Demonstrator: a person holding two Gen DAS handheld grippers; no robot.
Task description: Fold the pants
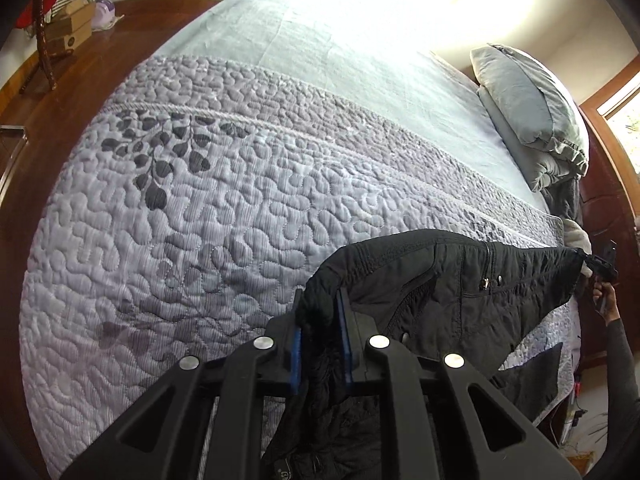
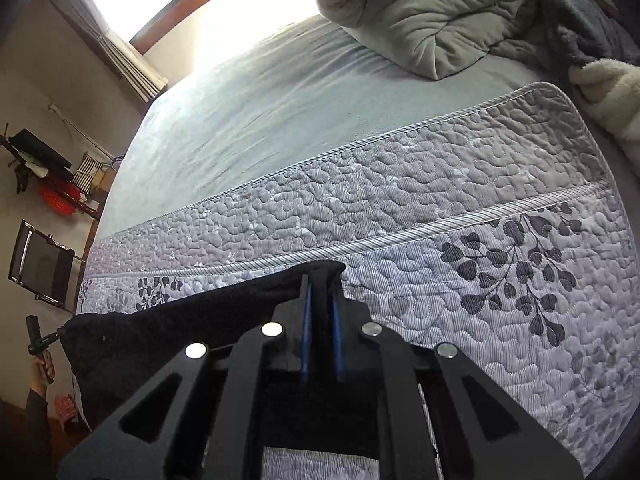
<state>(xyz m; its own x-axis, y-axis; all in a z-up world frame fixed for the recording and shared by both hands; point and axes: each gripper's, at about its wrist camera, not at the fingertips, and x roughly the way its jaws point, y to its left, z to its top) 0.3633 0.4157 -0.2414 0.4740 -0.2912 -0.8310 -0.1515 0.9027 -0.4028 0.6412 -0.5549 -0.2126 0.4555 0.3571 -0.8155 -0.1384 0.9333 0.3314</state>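
Being clamped at both ends of the waistband, black pants (image 1: pixel 452 292) are being held stretched above a quilted grey bedspread (image 1: pixel 192 208). One waistband corner is being pinched by the left gripper (image 1: pixel 320 308), its blue pads (image 1: pixel 295 356) pressed against bunched black fabric. The other corner is being gripped by the right gripper (image 2: pixel 320 296), jaws nearly closed on a thin fold of cloth. Zipper and button (image 1: pixel 498 279) are being shown facing the left wrist view, with the rest of the garment hanging below the left gripper and partly draping over the bed edge. In each wrist view the opposite gripper is being seen small at the far end of the waistband, held by a hand (image 1: pixel 606 296) in a dark sleeve. Grey pillows (image 1: pixel 528 108) are lying at the head of the bed, well apart from the pants. Wooden floor (image 1: pixel 100 48) is being seen beyond the bed.
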